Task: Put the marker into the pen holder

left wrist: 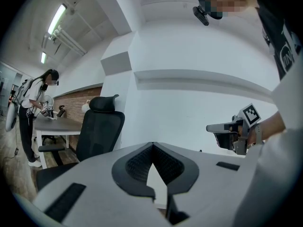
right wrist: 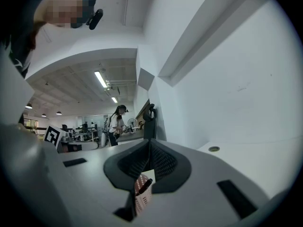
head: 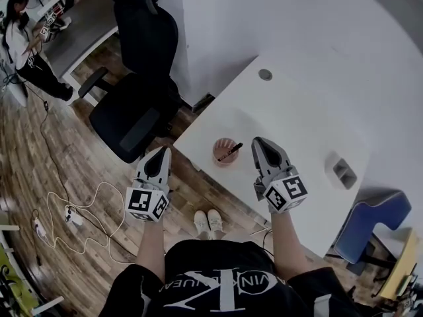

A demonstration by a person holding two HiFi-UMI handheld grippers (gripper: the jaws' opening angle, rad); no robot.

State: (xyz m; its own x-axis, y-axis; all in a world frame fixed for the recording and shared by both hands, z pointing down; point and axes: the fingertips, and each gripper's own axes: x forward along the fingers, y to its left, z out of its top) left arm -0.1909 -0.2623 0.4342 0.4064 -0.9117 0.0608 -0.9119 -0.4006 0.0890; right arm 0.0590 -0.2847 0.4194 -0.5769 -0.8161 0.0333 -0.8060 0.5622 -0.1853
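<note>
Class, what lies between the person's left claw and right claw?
In the head view, a pink round mesh pen holder with a black marker in it, on the white table.

Black office chair [head: 135, 78] beside white surface [head: 297, 117]. Grey socket box [head: 344, 172] on surface. White power strip [head: 70, 216], cable on wood floor [head: 20, 177]. Blue chair [head: 370, 220] at right. Person [head: 23, 45] standing by far desk [head: 82, 32].

You have one pink perforated pen holder [head: 219, 148] on the white surface [head: 297, 111], one black marker [head: 231, 150] in it, two grey tongs beside it, left tongs [head: 162, 150] and right tongs [head: 259, 140], and one black office chair [head: 142, 58] beyond it.
</note>
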